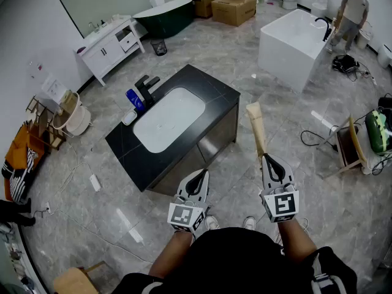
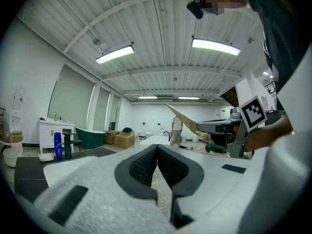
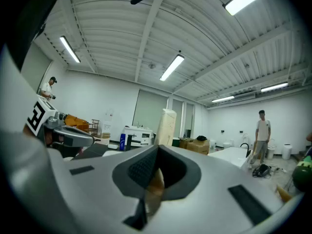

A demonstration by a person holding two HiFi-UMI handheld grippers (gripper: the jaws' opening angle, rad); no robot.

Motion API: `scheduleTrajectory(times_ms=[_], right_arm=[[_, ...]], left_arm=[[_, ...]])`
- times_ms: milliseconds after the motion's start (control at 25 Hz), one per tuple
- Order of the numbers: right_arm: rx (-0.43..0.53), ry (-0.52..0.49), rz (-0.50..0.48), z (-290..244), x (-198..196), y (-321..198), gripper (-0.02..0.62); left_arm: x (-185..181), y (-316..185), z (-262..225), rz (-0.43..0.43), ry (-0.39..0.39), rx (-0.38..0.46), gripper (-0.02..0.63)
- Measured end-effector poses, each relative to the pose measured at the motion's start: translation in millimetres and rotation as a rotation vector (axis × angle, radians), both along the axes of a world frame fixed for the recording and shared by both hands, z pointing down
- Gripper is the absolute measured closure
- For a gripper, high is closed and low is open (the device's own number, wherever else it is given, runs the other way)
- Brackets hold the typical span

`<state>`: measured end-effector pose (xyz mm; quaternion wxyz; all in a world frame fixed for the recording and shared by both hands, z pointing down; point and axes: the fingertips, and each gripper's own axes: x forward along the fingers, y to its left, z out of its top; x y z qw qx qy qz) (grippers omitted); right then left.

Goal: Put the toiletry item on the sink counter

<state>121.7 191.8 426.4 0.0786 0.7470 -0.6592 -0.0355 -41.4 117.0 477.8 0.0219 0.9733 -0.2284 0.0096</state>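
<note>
- The right gripper (image 1: 267, 158) has its jaws clamped tight on the lower end of the toiletry item (image 1: 256, 127), a long tan, soft-looking piece that rises past the fingertips; the right gripper view shows it standing tall in front of the jaws (image 3: 165, 126).
- The left gripper (image 1: 201, 174) is closed with nothing between its jaws; its own view shows the two dark pads (image 2: 146, 165) meeting at the tips.
- The toiletry item is in the air, off the sink counter (image 1: 202, 81), just beyond the counter's near right edge and over the grey tiled floor.
- The black counter carries a white basin (image 1: 168, 118) sunk into its middle.
- A black faucet (image 1: 146, 89) stands along the counter's far left edge, with a blue bottle (image 1: 134, 100) just beside it and a small white object (image 1: 128, 117) next along that edge, toward the left corner.
- Well beyond the counter stand a white bathtub (image 1: 294, 41) and a person (image 1: 352, 11).
</note>
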Motion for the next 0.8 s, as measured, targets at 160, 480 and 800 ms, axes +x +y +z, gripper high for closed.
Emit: scheduleTrajectory(times_ms=[160, 480, 800], right_arm=[[0.013, 0.002, -0.001, -0.4, -8.8, 2.6, 0.589], [0.049, -0.024, 0.011, -1.1, -34.8, -17.6, 0.588], [0.092, -0.047, 0.033, -6.1, -62.9, -43.3, 0.588]], left_arm=[[-10.6, 3.3, -1.3, -0.001, -0.002, 0.0, 0.597], [-38.5, -18.9, 3.7, 0.007, 0.001, -0.001, 0.597], [-73.3, -45.8, 0.7, 0.009, 0.0, 0.017, 0.597]])
